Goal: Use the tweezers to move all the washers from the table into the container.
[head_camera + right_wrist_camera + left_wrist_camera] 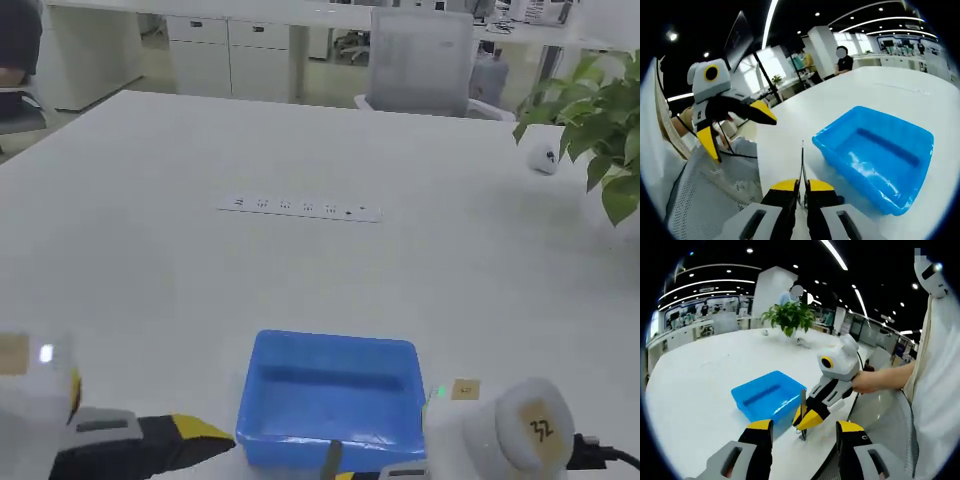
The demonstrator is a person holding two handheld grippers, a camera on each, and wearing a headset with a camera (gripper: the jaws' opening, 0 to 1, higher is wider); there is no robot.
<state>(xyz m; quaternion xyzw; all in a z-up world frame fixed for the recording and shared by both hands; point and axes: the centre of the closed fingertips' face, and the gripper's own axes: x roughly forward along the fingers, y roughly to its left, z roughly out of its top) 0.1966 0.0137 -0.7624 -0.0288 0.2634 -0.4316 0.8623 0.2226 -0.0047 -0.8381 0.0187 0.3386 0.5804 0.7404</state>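
One white counter (300, 280) carries the blue container (335, 385) near our edge, just ahead of both claws. We see the left claw (805, 426) spread wide with nothing between its jaws, and the right claw (802, 187) clenched on the tweezers (802, 160), which stand just beside the container's near wall.

white power strip (300, 208), leafy plant (600, 125), grey chair (420, 60), perhaps a mouse (543, 158)
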